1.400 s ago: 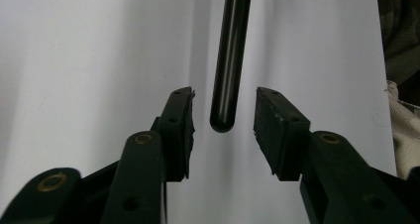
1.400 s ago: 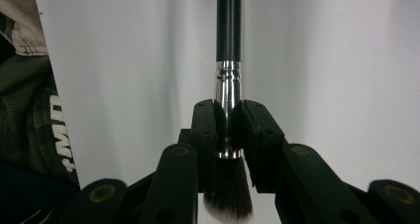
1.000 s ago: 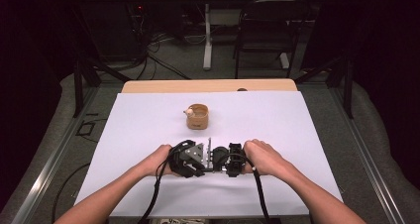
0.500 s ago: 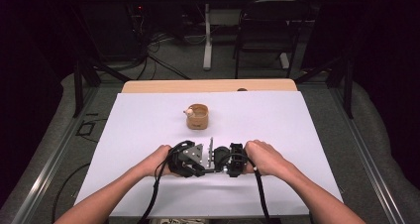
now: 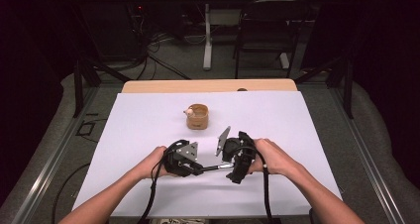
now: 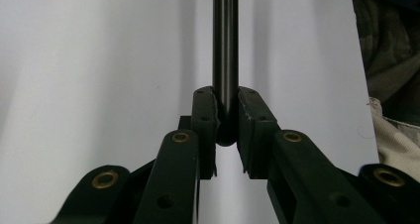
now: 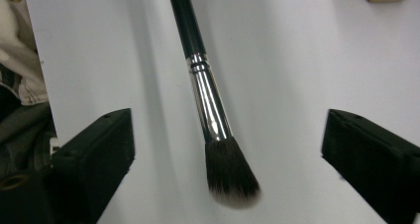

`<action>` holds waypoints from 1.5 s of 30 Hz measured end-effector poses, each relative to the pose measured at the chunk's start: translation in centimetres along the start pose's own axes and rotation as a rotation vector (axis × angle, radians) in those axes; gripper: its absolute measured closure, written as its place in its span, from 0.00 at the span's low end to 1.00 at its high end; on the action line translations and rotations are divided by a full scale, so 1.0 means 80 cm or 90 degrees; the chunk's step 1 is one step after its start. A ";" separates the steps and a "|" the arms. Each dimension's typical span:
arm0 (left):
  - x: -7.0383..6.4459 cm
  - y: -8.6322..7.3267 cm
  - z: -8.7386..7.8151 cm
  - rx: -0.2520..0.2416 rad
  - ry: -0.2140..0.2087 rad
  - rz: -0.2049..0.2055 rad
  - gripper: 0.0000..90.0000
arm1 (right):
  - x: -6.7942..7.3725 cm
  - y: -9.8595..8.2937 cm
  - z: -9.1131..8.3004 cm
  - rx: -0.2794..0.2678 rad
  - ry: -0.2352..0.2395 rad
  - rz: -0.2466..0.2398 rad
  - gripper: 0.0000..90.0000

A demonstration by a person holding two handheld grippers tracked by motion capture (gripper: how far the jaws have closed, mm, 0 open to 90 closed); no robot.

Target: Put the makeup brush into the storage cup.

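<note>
right gripper (image 5: 232, 164) lifted, brush (image 7: 213, 120) between its spread jaws; left gripper (image 6: 227, 120) clamps handle

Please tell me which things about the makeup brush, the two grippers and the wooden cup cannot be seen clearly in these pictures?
- Makeup brush: handle tip cut off by the top edge, right gripper view; bristle end hidden behind the right gripper, high view.
- Left gripper: pad contact shadowed, left gripper view.
- Wooden cup: contents too small, high view; cropped at the corner, right gripper view.
</note>
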State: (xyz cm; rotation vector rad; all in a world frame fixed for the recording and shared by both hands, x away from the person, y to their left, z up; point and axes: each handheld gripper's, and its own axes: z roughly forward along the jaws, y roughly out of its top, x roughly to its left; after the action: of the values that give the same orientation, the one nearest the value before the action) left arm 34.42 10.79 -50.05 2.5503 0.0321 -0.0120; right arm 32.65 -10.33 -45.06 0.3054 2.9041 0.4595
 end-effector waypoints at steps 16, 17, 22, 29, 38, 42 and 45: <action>-0.002 -0.025 -0.003 -0.083 0.025 -0.061 0.88 | -0.017 -0.068 -0.022 -0.157 -0.025 0.123 0.00; -0.002 -0.026 -0.003 -0.089 0.027 -0.065 0.88 | -0.017 -0.071 -0.022 -0.164 -0.025 0.129 0.00; -0.001 -0.031 -0.006 -0.126 0.039 -0.088 0.88 | -0.015 -0.083 -0.020 -0.193 -0.040 0.155 0.00; 0.000 -0.039 -0.006 -0.164 0.051 -0.116 0.88 | -0.009 -0.103 -0.013 -0.256 -0.064 0.200 0.00; 0.002 -0.045 -0.008 -0.220 0.066 -0.145 0.88 | 0.002 -0.119 0.004 -0.280 -0.065 0.238 0.00; 0.002 -0.047 -0.008 -0.242 0.072 -0.156 0.88 | 0.004 -0.127 0.010 -0.298 -0.062 0.261 0.00; 0.003 -0.047 -0.008 -0.256 0.075 -0.164 0.88 | 0.006 -0.130 0.013 -0.299 -0.062 0.265 0.00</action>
State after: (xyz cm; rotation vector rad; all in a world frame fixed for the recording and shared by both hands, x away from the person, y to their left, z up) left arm 34.53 14.24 -51.63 2.1274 0.3706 0.0404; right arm 30.65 -19.61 -49.46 0.8261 2.5267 1.1255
